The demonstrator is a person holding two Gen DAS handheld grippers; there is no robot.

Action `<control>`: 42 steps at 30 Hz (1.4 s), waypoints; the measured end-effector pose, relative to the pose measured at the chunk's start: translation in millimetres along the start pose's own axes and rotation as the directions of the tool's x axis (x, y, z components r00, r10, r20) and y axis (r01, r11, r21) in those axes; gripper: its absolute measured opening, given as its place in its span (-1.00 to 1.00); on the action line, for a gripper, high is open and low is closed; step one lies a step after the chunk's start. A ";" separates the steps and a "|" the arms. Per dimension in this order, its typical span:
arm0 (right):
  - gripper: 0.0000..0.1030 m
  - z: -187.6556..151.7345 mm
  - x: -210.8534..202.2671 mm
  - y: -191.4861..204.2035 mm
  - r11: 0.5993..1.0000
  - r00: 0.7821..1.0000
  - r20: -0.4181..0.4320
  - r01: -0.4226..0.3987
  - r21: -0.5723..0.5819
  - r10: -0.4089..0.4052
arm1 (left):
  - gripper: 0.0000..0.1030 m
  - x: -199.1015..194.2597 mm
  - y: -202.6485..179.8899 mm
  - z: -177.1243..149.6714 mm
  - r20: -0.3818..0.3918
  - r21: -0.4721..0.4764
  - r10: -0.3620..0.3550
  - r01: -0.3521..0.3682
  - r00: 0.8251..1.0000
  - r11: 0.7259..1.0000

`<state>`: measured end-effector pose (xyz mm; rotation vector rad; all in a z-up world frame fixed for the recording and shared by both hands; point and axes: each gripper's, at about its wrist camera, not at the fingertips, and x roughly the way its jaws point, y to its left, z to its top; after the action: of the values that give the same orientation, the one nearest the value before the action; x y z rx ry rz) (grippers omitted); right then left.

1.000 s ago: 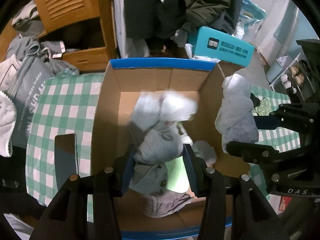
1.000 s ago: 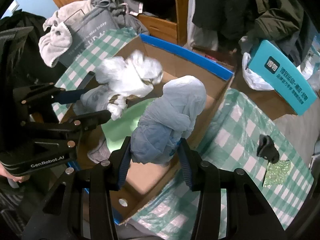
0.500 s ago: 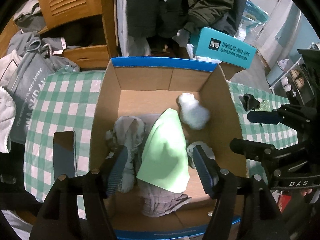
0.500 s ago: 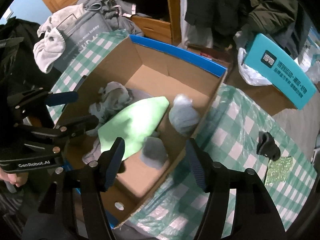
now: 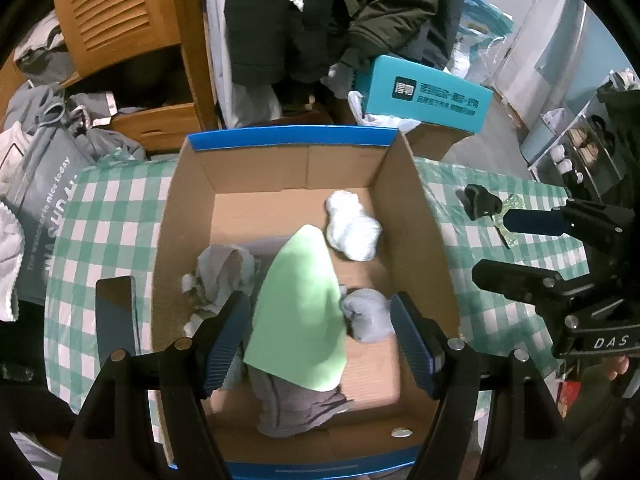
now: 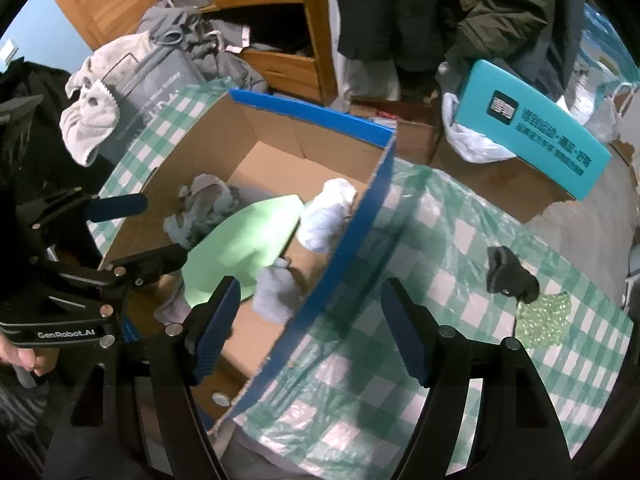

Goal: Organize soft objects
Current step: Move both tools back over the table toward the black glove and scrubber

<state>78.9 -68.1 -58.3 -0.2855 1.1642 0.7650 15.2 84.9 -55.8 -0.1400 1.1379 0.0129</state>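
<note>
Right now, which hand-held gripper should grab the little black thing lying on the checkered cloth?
Probably the right hand-held gripper: it is open, empty and reaches past the box toward the black thing. The left hand-held gripper hangs over the box.

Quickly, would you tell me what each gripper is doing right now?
Left gripper: open, holding nothing, above the cardboard box.
Right gripper: open, holding nothing, over the box's blue-edged wall.

Your green cloth (image 5: 298,304) hides most of the grey garment (image 5: 296,408) beneath it; at 9 o'clock, the grey bag (image 5: 40,200) print runs partly off-frame.
</note>
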 end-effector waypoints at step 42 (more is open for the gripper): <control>0.49 -74.7 -47.4 -147.3 0.965 0.994 0.037 0.094 0.246 -0.106 | 0.53 26.5 -131.1 24.1 -0.028 0.173 -0.047 0.052 0.998 0.984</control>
<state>115.6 -235.5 -71.1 -0.1180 1.1745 0.5312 58.9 -43.8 -56.2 -0.0132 1.1532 -0.1323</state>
